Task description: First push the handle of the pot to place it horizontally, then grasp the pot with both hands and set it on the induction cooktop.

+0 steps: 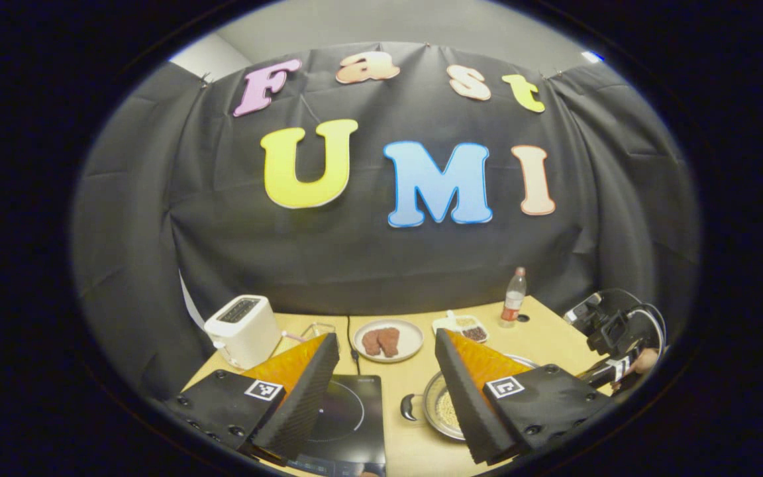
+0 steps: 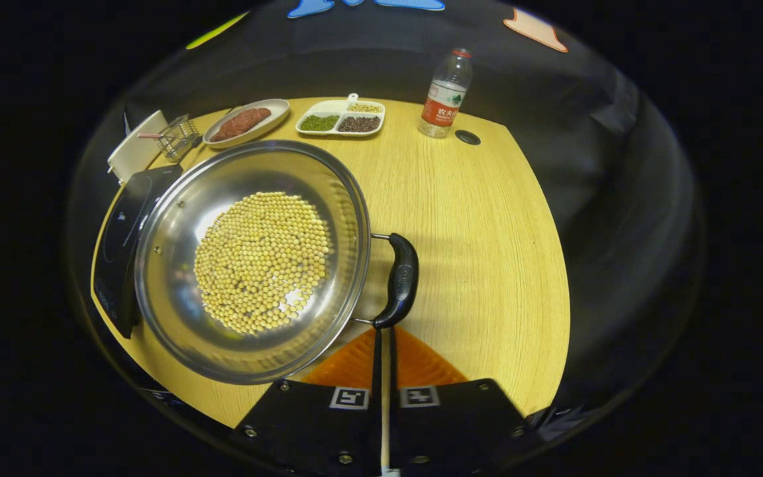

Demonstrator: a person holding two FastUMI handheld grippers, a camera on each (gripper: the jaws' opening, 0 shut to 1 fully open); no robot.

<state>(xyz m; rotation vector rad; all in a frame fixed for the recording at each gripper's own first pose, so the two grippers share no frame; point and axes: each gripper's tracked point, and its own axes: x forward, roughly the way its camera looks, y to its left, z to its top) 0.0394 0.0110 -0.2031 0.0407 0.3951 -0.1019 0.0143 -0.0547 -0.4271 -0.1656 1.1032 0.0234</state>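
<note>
left gripper (image 1: 387,377) jaws spread wide above the induction cooktop (image 1: 348,417). right gripper (image 2: 385,334) jaws closed together, tips at the pot's (image 2: 255,258) side handle (image 2: 401,278). pot sits on the table (image 2: 474,218) beside the cooktop.

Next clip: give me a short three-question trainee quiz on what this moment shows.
1. True or false: the pot already sits on the induction cooktop.
2. The right gripper is: A) wide open, B) shut, tips at the pot's near handle, C) holding the bottle.
3. What fills the pot?

Key:
1. False; it stands on the table beside the cooktop.
2. B.
3. Pale yellow beans.
</note>
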